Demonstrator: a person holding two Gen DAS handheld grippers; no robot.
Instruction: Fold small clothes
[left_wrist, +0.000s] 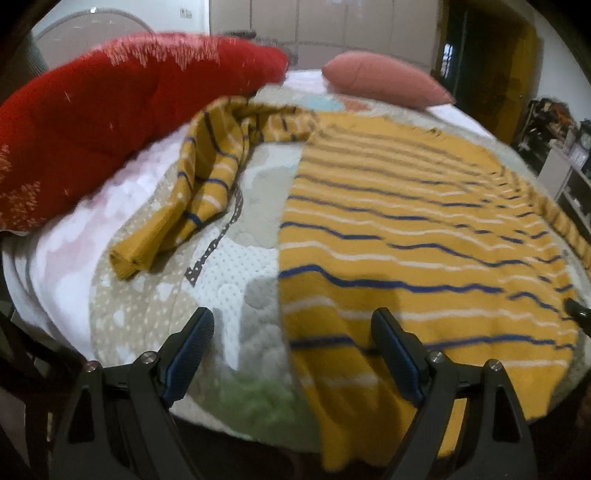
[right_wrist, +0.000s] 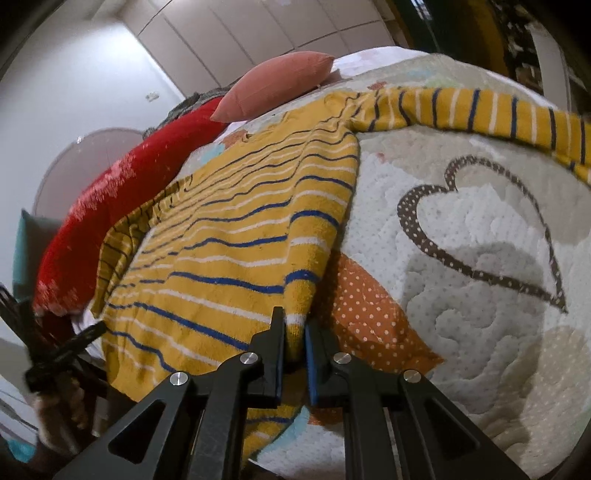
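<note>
We are working on a bed (right_wrist: 480, 258) covered by a quilted blanket with a dotted heart outline; the yellow striped sweater (left_wrist: 406, 229) is lying flat on it, one sleeve (left_wrist: 207, 177) bent toward the red cushion (left_wrist: 110, 110), a pink pillow (left_wrist: 384, 79) lying behind. Our left gripper (left_wrist: 291, 332) is hovering over the sweater's bottom corner — its fingers are standing spread wide, pinching nothing; our right gripper (right_wrist: 295, 332) is at the opposite bottom corner — its fingers are pressed together on the sweater's hem.
</note>
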